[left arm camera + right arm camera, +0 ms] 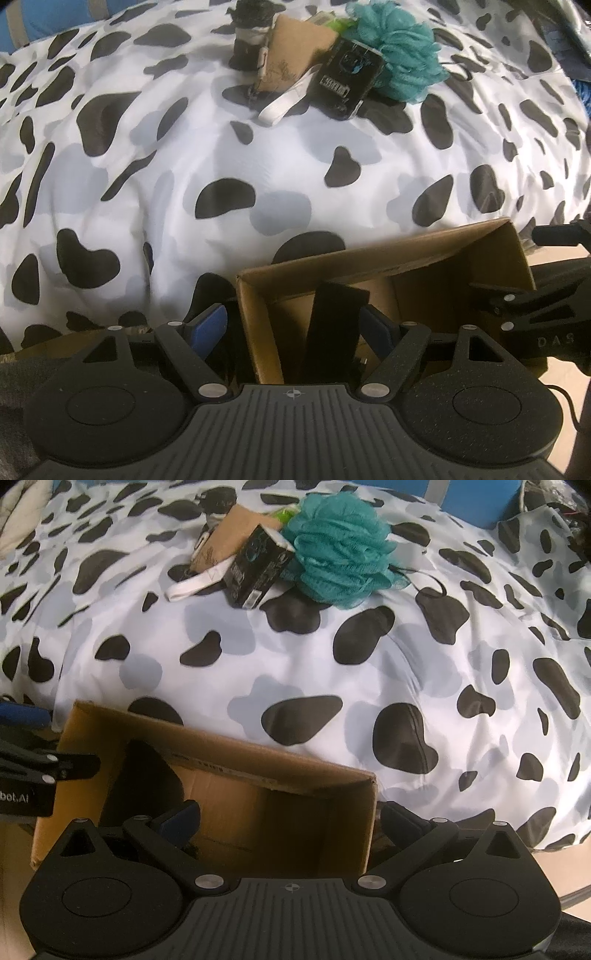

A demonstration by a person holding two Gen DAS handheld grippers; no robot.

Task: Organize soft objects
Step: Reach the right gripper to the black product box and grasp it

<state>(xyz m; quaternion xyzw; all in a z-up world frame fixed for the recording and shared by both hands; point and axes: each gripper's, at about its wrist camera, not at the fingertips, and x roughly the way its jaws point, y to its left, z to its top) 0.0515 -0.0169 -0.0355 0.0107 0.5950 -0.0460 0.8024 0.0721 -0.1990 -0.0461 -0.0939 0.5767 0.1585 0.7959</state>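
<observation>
An open cardboard box (436,254) (236,760) stands at the near edge of the bed. A black soft piece (334,328) (142,782) stands inside it. My left gripper (295,325) is open, its fingers astride the box's left wall. My right gripper (291,819) is open, astride the box's right wall. Far across the bed lie a teal mesh loofah (400,51) (340,546), a black packet (349,77) (255,572), a tan sponge with a white strap (299,55) (225,535) and a dark bundled item (253,33).
The bed has a black-and-white cow-print duvet (221,155) (332,672). Something green (282,514) shows behind the loofah. Blue surfaces (472,498) stand at the back. Bare floor (565,871) lies beside the bed.
</observation>
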